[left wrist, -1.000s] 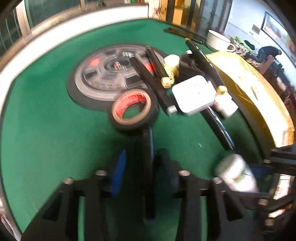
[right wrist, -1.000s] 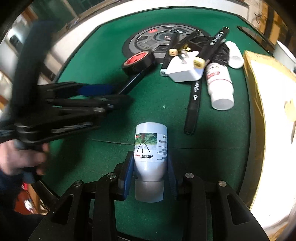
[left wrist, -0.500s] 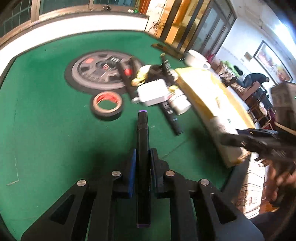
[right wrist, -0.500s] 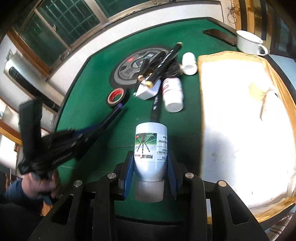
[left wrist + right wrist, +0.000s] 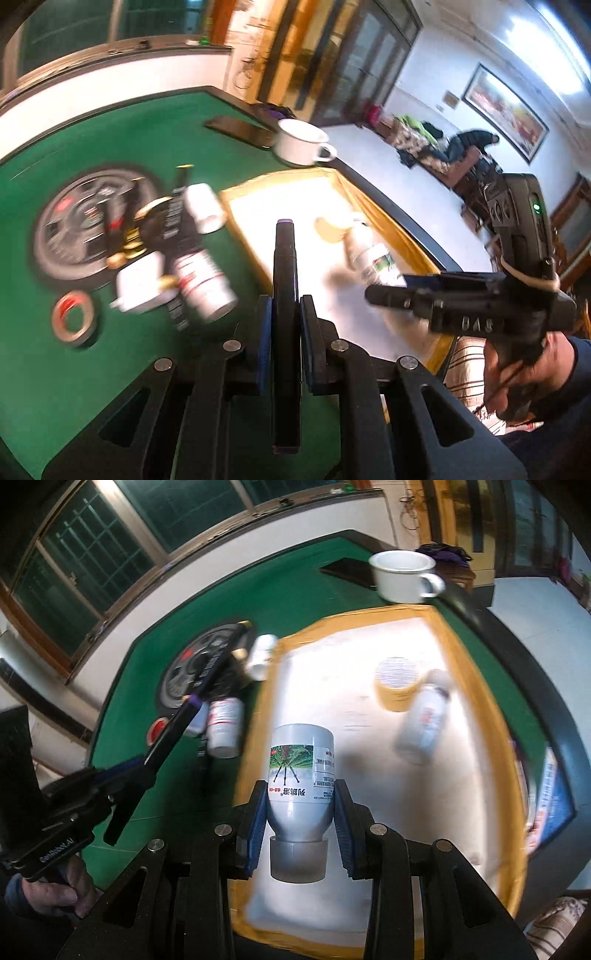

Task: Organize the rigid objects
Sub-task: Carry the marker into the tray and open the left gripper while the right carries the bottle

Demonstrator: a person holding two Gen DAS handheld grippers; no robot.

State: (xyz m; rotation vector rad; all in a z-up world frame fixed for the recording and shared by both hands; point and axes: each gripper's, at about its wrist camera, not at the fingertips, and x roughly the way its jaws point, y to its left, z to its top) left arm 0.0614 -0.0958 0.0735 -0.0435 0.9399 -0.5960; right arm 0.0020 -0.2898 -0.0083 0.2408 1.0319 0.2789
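Pile of markers (image 5: 177, 221) and bottles, perhaps a charger (image 5: 140, 284), motion-blurred beyond reading

Table top (image 5: 155, 679): green cloth, matt, felt-like nap. Tray (image 5: 476, 672): white inner face, tan tape-like rim, slightly glossy. Held bottle (image 5: 301, 775): smooth white plastic, glossy printed paper label, translucent grey cap. Held marker (image 5: 285, 295): black matt plastic, purple tip. Mug (image 5: 404, 574), far: glossy white, probably ceramic or enamel. Gripper pads (image 5: 258, 827): blue, ribbed, rubbery. Tape roll (image 5: 74, 322), left: blurred, dull finish.
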